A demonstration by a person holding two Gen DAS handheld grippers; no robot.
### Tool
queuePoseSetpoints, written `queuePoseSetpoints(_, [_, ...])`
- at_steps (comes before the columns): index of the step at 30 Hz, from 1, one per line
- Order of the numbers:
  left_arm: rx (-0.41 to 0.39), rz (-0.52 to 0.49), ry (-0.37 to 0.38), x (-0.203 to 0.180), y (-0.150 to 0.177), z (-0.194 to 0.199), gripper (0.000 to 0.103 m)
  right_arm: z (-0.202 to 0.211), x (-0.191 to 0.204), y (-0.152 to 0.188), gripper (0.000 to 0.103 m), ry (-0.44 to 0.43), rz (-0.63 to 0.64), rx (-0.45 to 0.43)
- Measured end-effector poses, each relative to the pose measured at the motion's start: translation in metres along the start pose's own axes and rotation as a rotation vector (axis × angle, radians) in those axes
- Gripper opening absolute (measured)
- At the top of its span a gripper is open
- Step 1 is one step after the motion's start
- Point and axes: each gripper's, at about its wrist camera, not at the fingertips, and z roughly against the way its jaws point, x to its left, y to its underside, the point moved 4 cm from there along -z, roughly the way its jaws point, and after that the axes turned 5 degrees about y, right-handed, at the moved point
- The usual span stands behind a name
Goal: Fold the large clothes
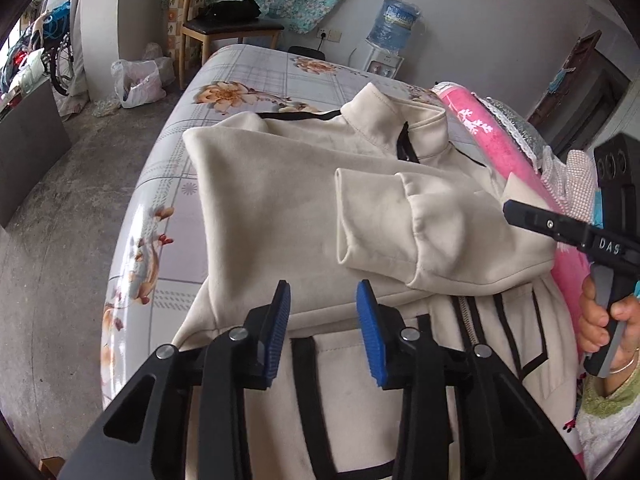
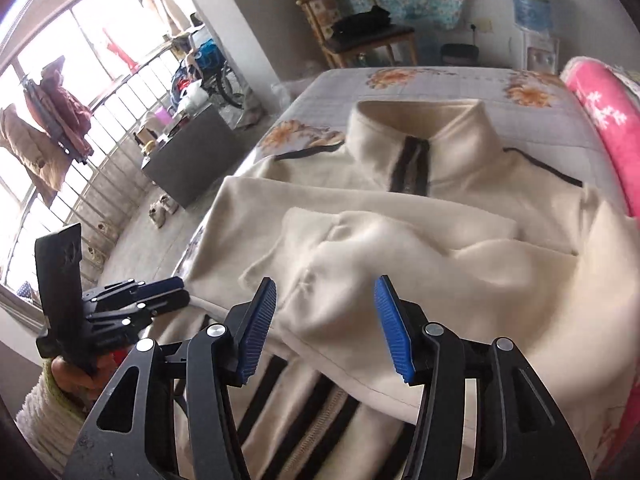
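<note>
1. Cream zip-up jacket (image 1: pixel 280 200) lying flat on the floral bed sheet (image 1: pixel 248 76), collar (image 2: pixel 420 128) at the far end, both sleeves (image 1: pixel 400 220) folded across the chest.
2. Left claw (image 1: pixel 324 332) open, empty, poised above the striped hem (image 1: pixel 320 400).
3. Right claw (image 2: pixel 324 328) open, empty, poised above the folded sleeves.
4. Risk: uneven hem grip, dragging the loose sleeves out of place.
5. Risk: slick sheet, letting the whole garment slide toward the bed edge.
6. Risk: stiff collar, resisting a flat final fold.
</note>
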Motion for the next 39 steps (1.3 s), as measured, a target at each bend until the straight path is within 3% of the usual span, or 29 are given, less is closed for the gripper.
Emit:
queuePoseSetpoints(5, [0.064, 0.105, 0.073, -0.004, -0.028, -0.038, 0.034, 0.05, -0.053, 0.031, 0.05, 0.096, -0.07, -0.06])
queuePoseSetpoints(10, [0.11, 0.154, 0.021, -0.002, -0.054, -0.089, 0.034, 0.07, -0.092, 0.055, 0.05, 0.151, -0.114, -0.097])
queuePoseSetpoints(14, [0.099, 0.067, -0.065, -0.014, -0.063, -0.104, 0.033, 0.069, -0.107, 0.062, 0.05, 0.214, -0.097, -0.114])
queuePoseSetpoints(16, [0.098, 0.027, -0.108, -0.02, -0.065, -0.106, 0.011, 0.069, -0.111, 0.065, 0.05, 0.24, -0.085, -0.126])
queuePoseSetpoints(18, [0.081, -0.026, -0.137, -0.025, -0.068, -0.104, 0.006, 0.071, -0.116, 0.066, 0.05, 0.253, -0.089, -0.14])
queuePoseSetpoints(22, [-0.06, -0.112, -0.121, -0.039, -0.082, -0.067, 0.004, 0.073, -0.124, 0.063, 0.05, 0.262, -0.105, -0.158])
queuePoseSetpoints(25, [-0.219, -0.118, -0.134, -0.044, -0.097, -0.018, 0.004, 0.075, -0.127, 0.06, 0.05, 0.274, -0.102, -0.163])
queuePoseSetpoints(27, [-0.279, -0.095, -0.171, -0.036, -0.103, 0.001, 0.004, 0.073, -0.129, 0.06, 0.05, 0.282, -0.097, -0.156])
queuePoseSetpoints(29, [-0.245, -0.049, -0.201, -0.018, -0.101, -0.002, 0.004, 0.067, -0.132, 0.06, 0.05, 0.29, -0.092, -0.135])
queuePoseSetpoints(33, [-0.092, 0.034, -0.251, 0.019, -0.077, -0.036, 0.004, 0.057, -0.138, 0.059, 0.05, 0.313, -0.088, -0.101])
queuePoseSetpoints(39, [-0.105, 0.072, -0.246, 0.032, -0.063, -0.039, 0.004, 0.047, -0.153, 0.034, 0.05, 0.275, -0.14, -0.061])
